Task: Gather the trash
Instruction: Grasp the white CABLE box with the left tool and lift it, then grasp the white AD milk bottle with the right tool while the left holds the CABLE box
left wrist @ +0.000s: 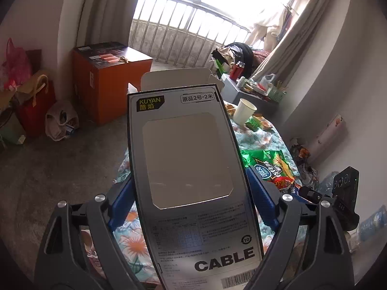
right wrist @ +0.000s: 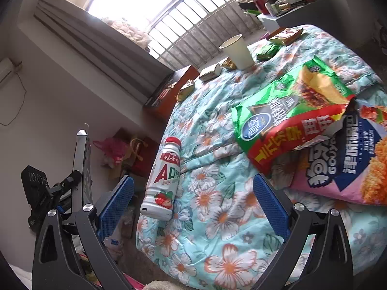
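Observation:
My left gripper [left wrist: 191, 193] is shut on a grey cable box [left wrist: 186, 159], its blue pads pressing on the box's two long sides. The box's top flap is open, and it hangs above the floral bedspread [left wrist: 133, 236]. In the right wrist view the same box [right wrist: 82, 159] shows edge-on at the far left. My right gripper [right wrist: 193, 203] stands open over the bedspread [right wrist: 217, 241] with nothing gripped. A white AD milk bottle [right wrist: 164, 181] lies just inside its left finger. A green and red snack bag [right wrist: 290, 111], a pink and blue snack bag [right wrist: 350, 164], a paper cup [right wrist: 238, 52] and small wrappers [right wrist: 268, 50] lie beyond.
An orange carton [left wrist: 106, 87] stands on the floor by the window railing [left wrist: 188, 26]. Shopping bags [left wrist: 31, 101] line the left wall. A cluttered grey desk [left wrist: 254, 89] sits past the bed's far end. The bed edge drops to the grey floor [left wrist: 60, 164] on the left.

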`<state>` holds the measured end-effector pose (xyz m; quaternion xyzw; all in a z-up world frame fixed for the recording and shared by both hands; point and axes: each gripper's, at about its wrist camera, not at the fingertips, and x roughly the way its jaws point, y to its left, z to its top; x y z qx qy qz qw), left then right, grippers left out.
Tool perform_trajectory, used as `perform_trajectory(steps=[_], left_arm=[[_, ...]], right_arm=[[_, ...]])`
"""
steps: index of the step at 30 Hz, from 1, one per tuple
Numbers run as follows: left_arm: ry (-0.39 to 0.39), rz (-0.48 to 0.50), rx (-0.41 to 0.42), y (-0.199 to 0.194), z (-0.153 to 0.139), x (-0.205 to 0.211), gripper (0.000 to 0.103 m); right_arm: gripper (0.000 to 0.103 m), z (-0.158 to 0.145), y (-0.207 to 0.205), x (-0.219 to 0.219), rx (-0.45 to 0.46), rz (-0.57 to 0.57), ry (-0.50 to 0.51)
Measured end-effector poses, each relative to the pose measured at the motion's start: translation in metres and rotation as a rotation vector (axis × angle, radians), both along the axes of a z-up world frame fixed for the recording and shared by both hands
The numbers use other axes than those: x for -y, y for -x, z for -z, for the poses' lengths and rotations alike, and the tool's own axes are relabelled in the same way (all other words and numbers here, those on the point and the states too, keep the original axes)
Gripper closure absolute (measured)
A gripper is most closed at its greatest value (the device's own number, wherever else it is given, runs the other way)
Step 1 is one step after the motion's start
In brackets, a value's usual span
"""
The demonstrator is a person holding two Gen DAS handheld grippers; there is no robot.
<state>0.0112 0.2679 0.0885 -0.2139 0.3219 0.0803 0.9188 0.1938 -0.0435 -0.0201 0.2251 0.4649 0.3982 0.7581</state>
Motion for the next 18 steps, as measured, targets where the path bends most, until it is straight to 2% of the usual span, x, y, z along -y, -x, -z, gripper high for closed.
perform_trajectory(steps=[3,7,9,11,13,15,16,18], left_arm=[[0.016,-0.074,-0.026,0.011,0.010,-0.026,0.022],[0.027,-0.134,-0.064,0.020,0.024,-0.045,0.022],[0.038,-0.145,-0.078,0.024,0.030,-0.051,0.022],[0.049,-0.150,-0.093,0.024,0.038,-0.055,0.022],[0.059,-0.147,-0.104,0.023,0.044,-0.058,0.022],[0.070,-0.141,-0.115,0.020,0.050,-0.057,0.022],[0.078,-0.135,-0.120,0.017,0.053,-0.057,0.022],[0.092,-0.117,-0.130,0.010,0.058,-0.056,0.022]], right_arm=[[0.007,0.014,-0.007,-0.063,-0.068,-0.120,0.001],[0.007,0.033,-0.014,-0.134,-0.122,-0.205,0.099],[0.011,0.046,-0.017,-0.159,-0.154,-0.229,0.146],[0.016,0.059,-0.017,-0.175,-0.180,-0.244,0.184],[0.027,0.072,-0.018,-0.184,-0.219,-0.251,0.204],[0.031,0.080,-0.019,-0.183,-0.240,-0.245,0.172],[0.037,0.079,-0.018,-0.181,-0.249,-0.254,0.150],[0.037,0.079,-0.019,-0.171,-0.269,-0.257,0.120]])
